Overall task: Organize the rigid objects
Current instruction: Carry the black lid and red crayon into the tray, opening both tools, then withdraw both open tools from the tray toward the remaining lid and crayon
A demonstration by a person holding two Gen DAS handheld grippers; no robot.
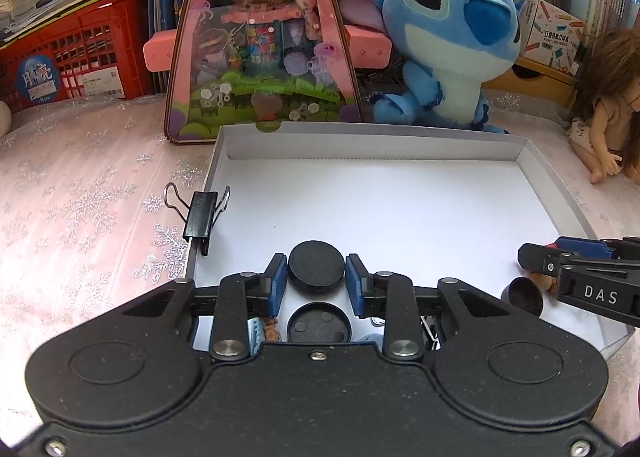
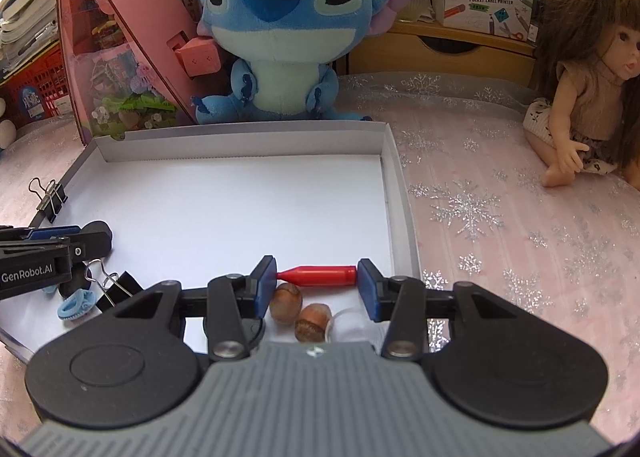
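- Left gripper (image 1: 316, 277) fills the lower centre of its own view, its blue pads clamped on either side of a black round disc (image 1: 316, 271); a second black disc (image 1: 319, 324) lies just below it on the tray floor
- Right gripper (image 2: 317, 277) sits lower centre in its view, pads pressing both ends of a red bullet-shaped piece (image 2: 318, 275) held crosswise
- White shallow tray (image 2: 394, 185) takes up the middle of both frames on a pink snowflake cloth (image 2: 500, 217)
- Blue plush toy (image 2: 280, 17) sits behind the tray's far edge, a long-haired doll (image 2: 580, 97) at the right
- Black binder clip (image 1: 200, 217) grips the tray's left wall
- Two hazelnuts (image 2: 286, 302) lie touching, just below the red piece
- Small light-blue clip (image 2: 76, 305) rests at lower left, beside another binder clip (image 2: 120, 287)
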